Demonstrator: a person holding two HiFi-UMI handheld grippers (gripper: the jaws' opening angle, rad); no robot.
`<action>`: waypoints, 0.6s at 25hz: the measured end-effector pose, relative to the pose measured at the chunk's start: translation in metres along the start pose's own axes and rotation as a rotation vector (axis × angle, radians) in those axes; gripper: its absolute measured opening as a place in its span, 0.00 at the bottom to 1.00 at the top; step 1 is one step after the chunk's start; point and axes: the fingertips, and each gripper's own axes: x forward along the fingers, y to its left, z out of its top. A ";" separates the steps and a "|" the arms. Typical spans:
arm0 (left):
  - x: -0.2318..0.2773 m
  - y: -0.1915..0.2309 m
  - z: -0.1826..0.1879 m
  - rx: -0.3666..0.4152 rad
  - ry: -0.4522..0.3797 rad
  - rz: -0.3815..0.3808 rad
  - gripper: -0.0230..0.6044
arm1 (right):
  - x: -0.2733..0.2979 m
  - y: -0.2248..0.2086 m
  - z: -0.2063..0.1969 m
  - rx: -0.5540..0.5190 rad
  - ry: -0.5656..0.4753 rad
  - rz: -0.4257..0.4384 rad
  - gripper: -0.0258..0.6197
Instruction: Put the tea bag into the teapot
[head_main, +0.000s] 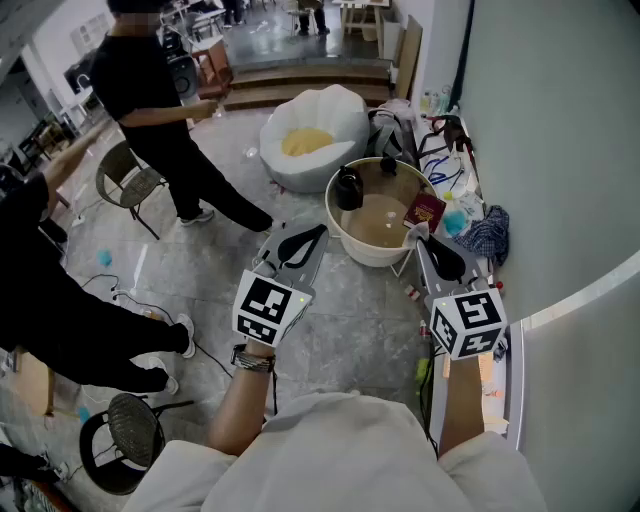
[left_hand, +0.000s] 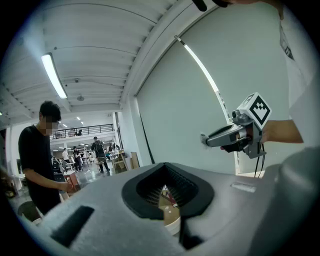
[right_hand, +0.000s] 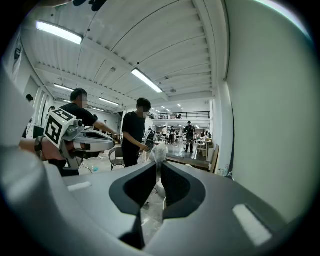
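A black teapot (head_main: 348, 188) stands in a round beige tub (head_main: 345, 232) on the floor, with a dark red tea box (head_main: 425, 212) leaning inside at the right. My right gripper (head_main: 420, 241) hovers at the tub's near right rim, shut on a white crinkled tea bag (head_main: 417, 231). In the right gripper view the tea bag (right_hand: 158, 151) sticks up from the pinched jaw tips of my right gripper (right_hand: 159, 163). My left gripper (head_main: 319, 232) hangs left of the tub, shut and empty. Through its jaws the left gripper view shows the tub (left_hand: 173, 226).
A white beanbag (head_main: 310, 135) lies beyond the tub. People stand at the left by a chair (head_main: 130, 182). A black stool (head_main: 124, 432) is at the lower left. Cables and a blue cloth (head_main: 487, 235) lie along the white wall (head_main: 560, 150) on the right.
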 end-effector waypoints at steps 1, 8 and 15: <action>0.001 -0.002 0.000 -0.002 0.005 -0.002 0.04 | -0.001 -0.002 0.000 0.000 -0.001 0.000 0.10; 0.008 -0.010 -0.004 -0.017 0.016 0.017 0.04 | 0.002 -0.009 -0.004 0.009 -0.018 0.031 0.10; 0.020 -0.013 -0.015 -0.036 0.037 0.020 0.04 | 0.006 -0.019 -0.020 0.039 0.009 0.040 0.10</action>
